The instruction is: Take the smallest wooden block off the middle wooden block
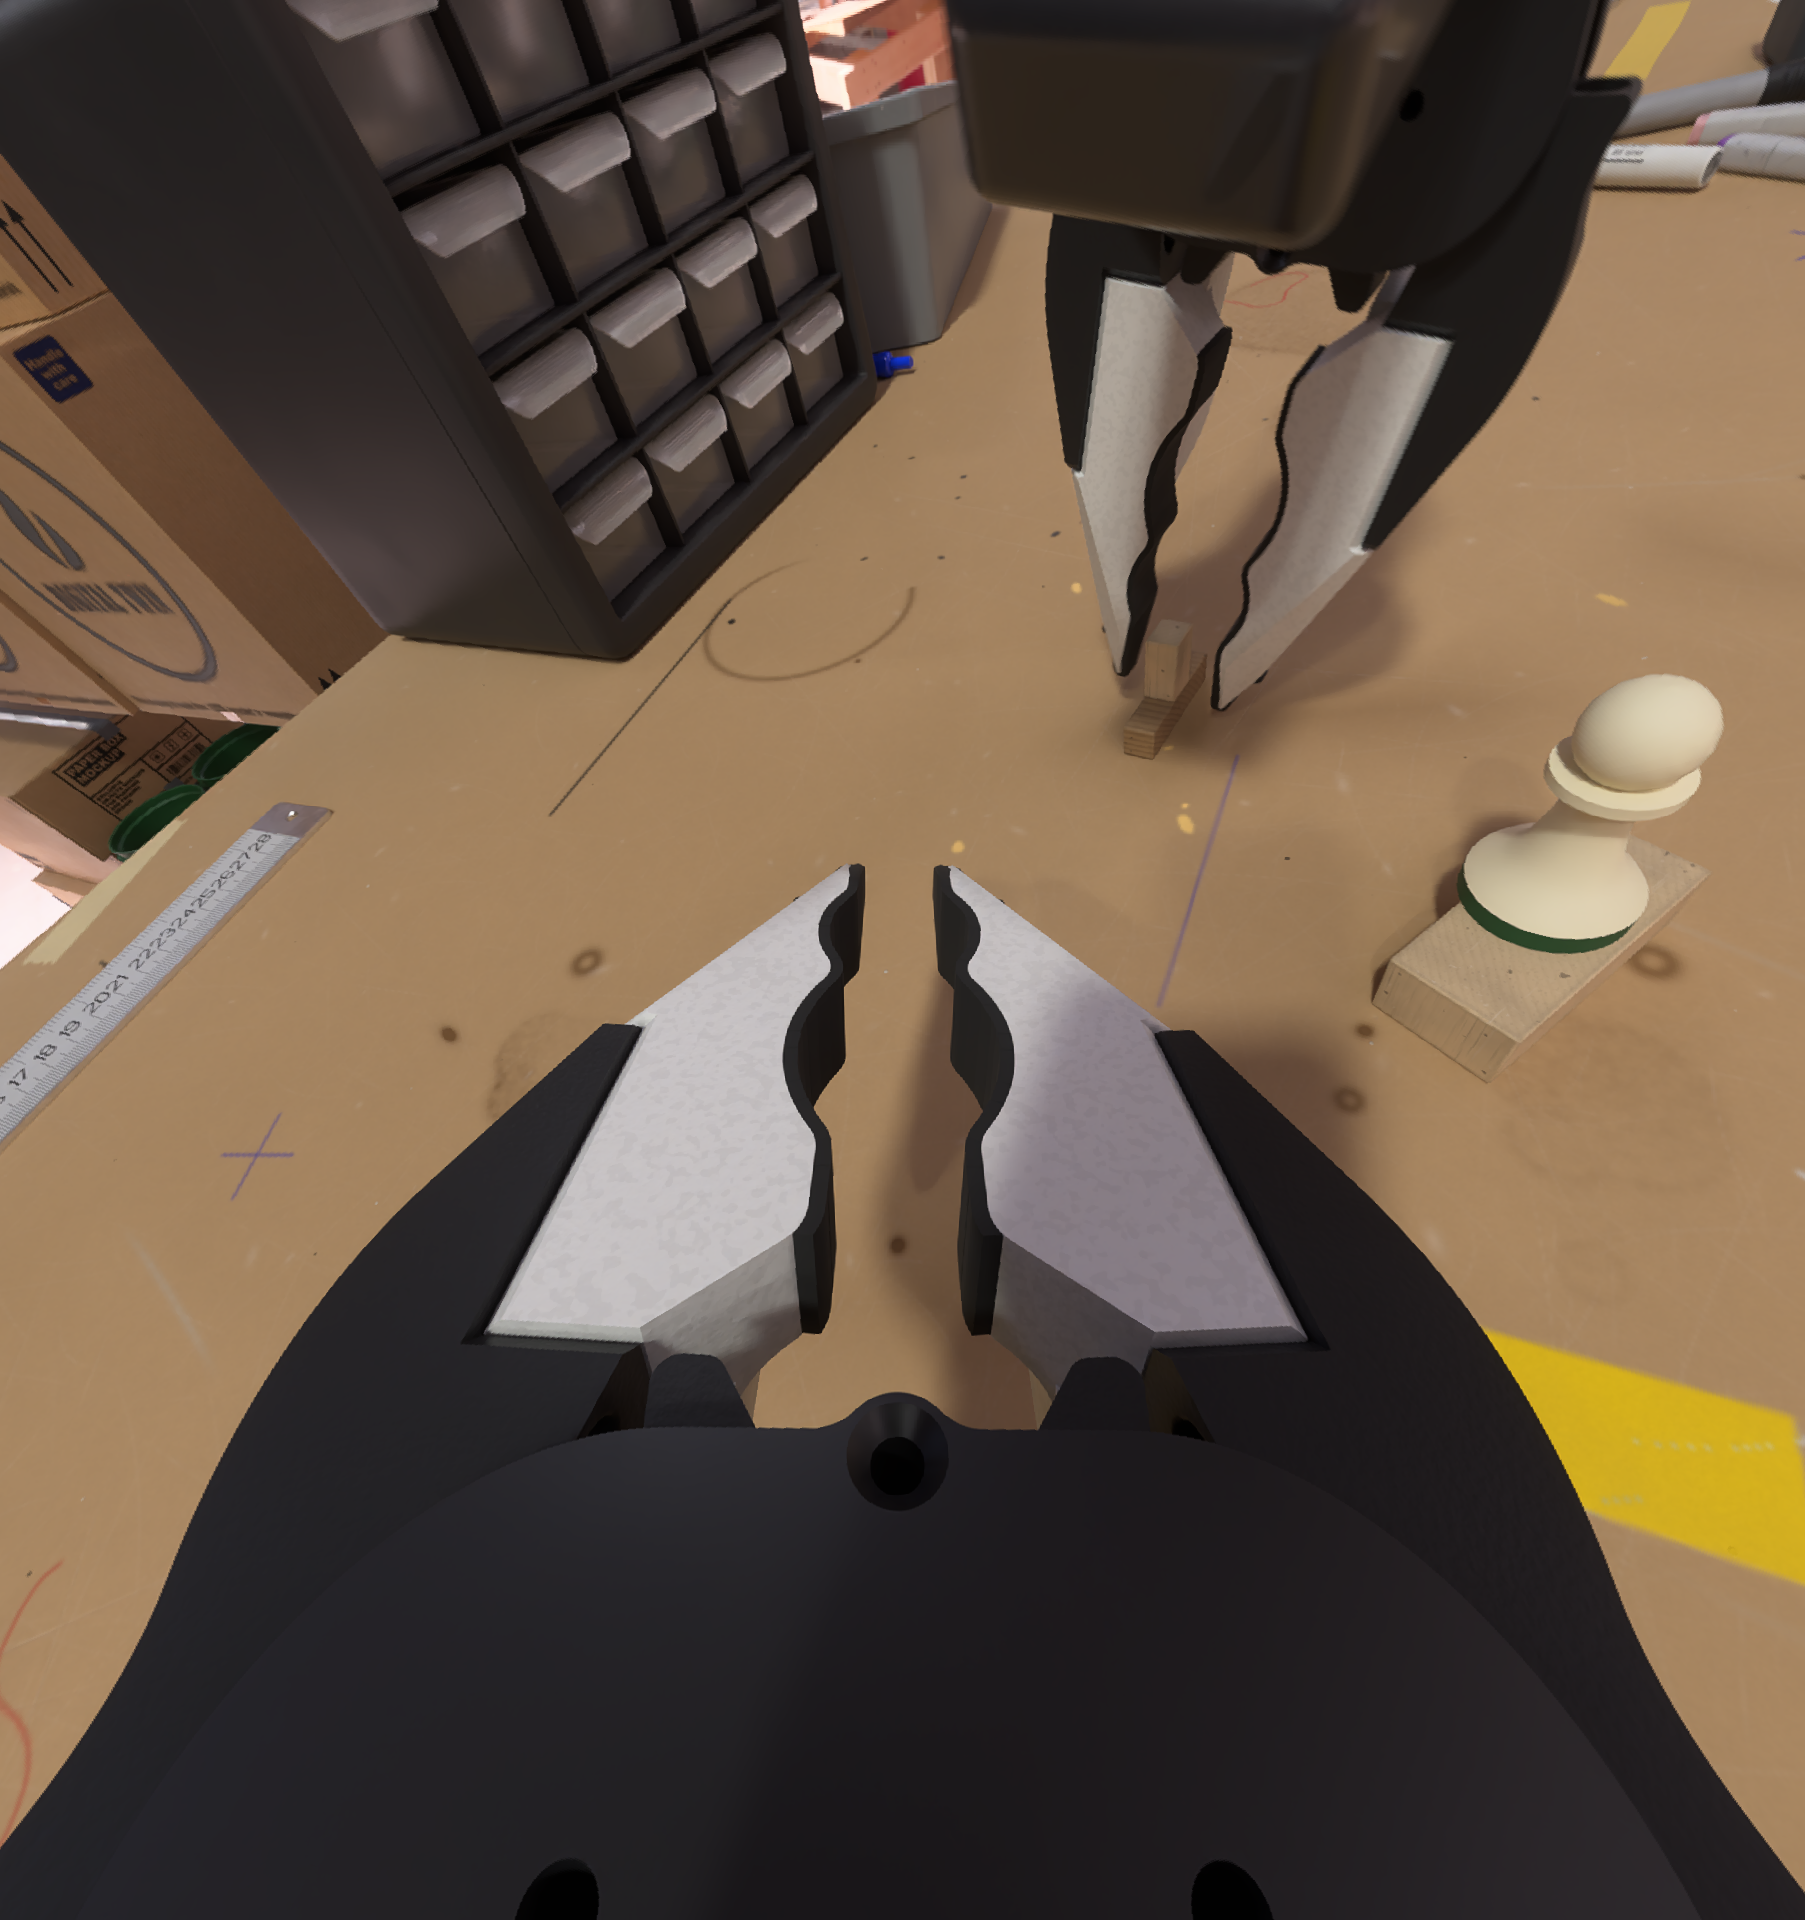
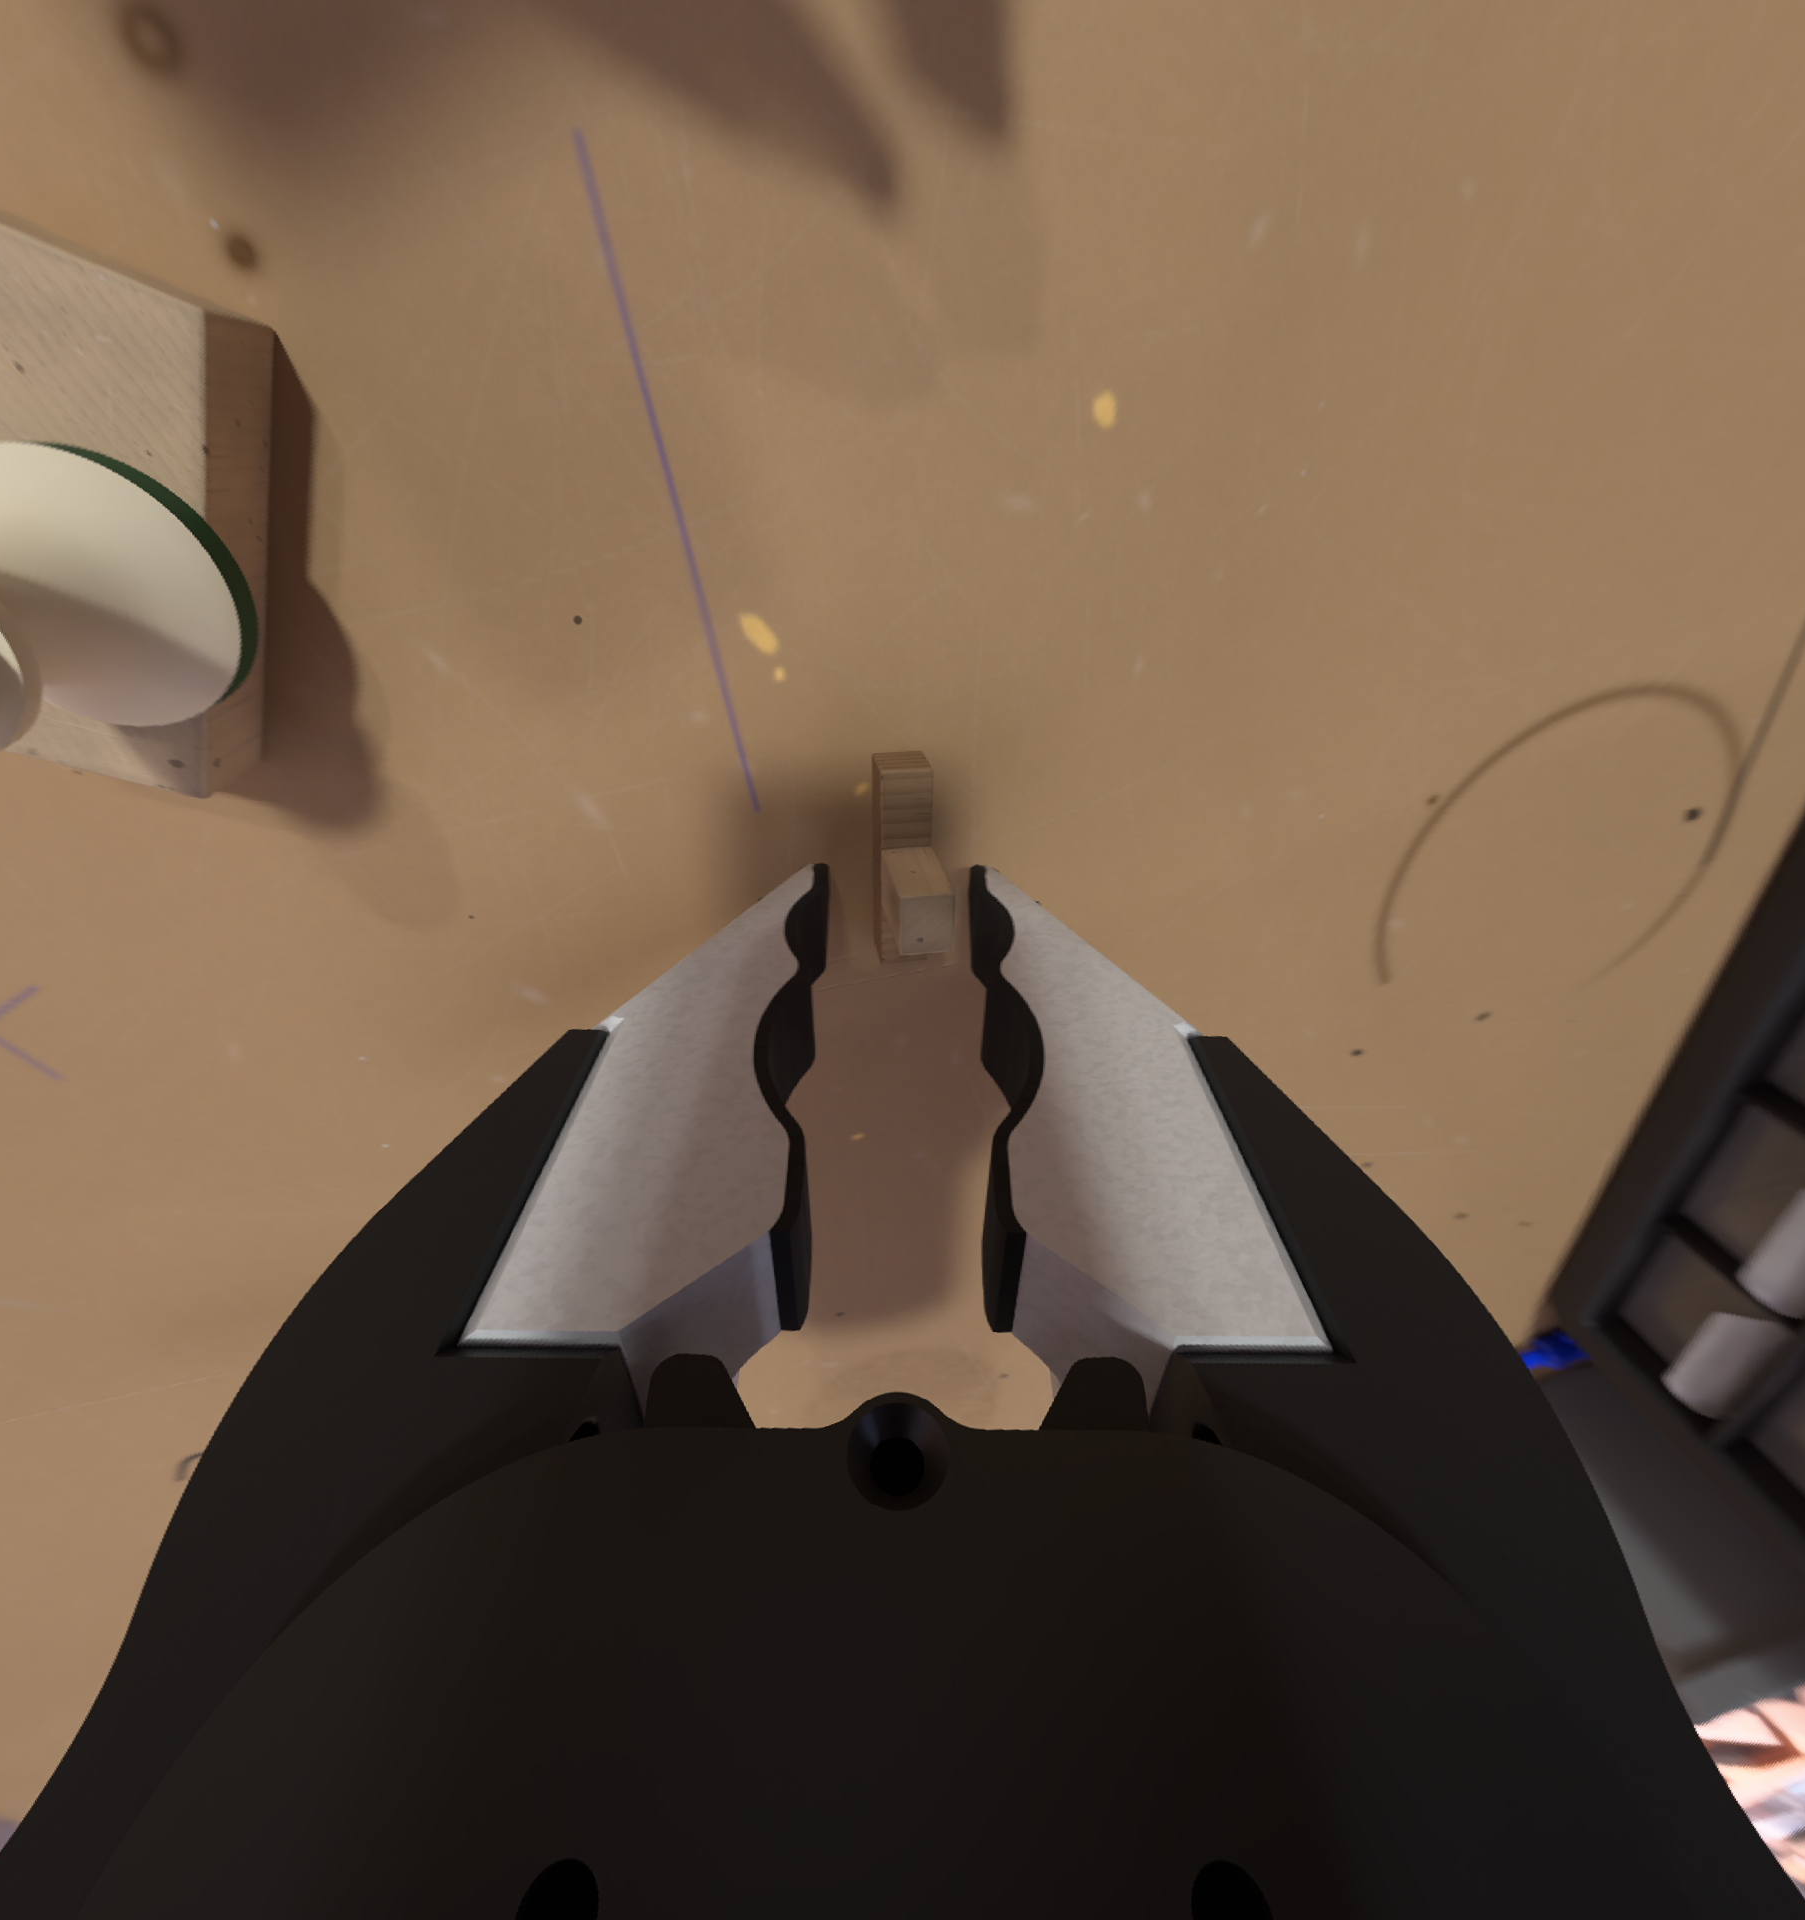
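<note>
While my right gripper (image 2: 898, 883) hangs over the workbench (image 1: 877, 748), its fingers are spread on either side of the smallest wooden block (image 2: 919, 909), not touching | that block stands upright on the middle wooden block (image 2: 903, 800) | left gripper (image 1: 896, 883) nearly closed, empty, well apart | pawn (image 1: 1594, 831) sits on the large block (image 1: 1480, 997).

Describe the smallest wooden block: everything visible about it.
The smallest wooden block is a pale, square-ended piece of light wood with faint grain. It stands upright on one end of the middle wooden block, a flat, slightly darker strip lying on the tan tabletop. The right tool points down over it, open, one fingertip on each side; gaps show on both sides, so nothing grips it yet. In the left wrist view it stands between those fingertips.
</note>
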{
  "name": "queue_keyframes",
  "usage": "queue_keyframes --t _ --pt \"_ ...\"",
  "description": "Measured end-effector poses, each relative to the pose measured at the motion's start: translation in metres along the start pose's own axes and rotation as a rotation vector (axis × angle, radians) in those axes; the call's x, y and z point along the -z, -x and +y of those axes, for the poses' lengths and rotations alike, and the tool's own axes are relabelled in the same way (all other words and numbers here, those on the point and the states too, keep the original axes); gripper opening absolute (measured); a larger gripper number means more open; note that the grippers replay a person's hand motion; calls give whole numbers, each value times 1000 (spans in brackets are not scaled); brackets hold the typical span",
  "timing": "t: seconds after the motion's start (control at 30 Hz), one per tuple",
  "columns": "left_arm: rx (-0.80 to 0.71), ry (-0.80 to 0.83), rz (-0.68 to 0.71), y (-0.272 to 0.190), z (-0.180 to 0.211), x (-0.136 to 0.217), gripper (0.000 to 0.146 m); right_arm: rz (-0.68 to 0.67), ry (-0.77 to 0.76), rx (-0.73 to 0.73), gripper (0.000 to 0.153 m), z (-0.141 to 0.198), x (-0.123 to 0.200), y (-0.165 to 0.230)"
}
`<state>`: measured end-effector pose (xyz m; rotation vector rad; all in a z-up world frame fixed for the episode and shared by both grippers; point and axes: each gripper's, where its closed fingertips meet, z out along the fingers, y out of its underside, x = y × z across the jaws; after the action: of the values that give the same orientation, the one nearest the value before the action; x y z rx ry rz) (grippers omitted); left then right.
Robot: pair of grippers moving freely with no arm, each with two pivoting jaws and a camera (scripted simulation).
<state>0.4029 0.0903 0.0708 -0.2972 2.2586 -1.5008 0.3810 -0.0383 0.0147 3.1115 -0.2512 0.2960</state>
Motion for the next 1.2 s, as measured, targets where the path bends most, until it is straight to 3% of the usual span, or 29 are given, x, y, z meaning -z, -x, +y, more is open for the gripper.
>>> queue_keyframes --t 0.07,0.17,0.27,0.57,0.77,0.87,0.97,1.07,1.2 --pt "-2 8 0 0 2 -1 13 -36 -2 -37 15 2 0 1" --pt "3 12 -3 1 3 0 13 104 35 18 9 9 17 -9" --pt "14 -7 -3 2 -2 2 14 238 -34 4 9 11 58 -17" --pt "-17 -85 -8 -5 -19 5 18 1049 -247 -34 9 28 217 -68" --pt "7 -246 -124 16 -54 26 22 1256 -498 -208 9 36 287 -81" --pt "59 -422 -162 25 -95 49 39 1272 -610 -263 9 35 309 -85" --pt "128 -583 -63 19 -140 64 77 1303 -634 -252 9 29 321 -88" --pt "150 -580 58 11 -173 55 108 1325 -631 -217 9 19 329 -91" --pt "88 -495 147 10 -206 32 117 1320 -637 -147 9 1 334 -89"
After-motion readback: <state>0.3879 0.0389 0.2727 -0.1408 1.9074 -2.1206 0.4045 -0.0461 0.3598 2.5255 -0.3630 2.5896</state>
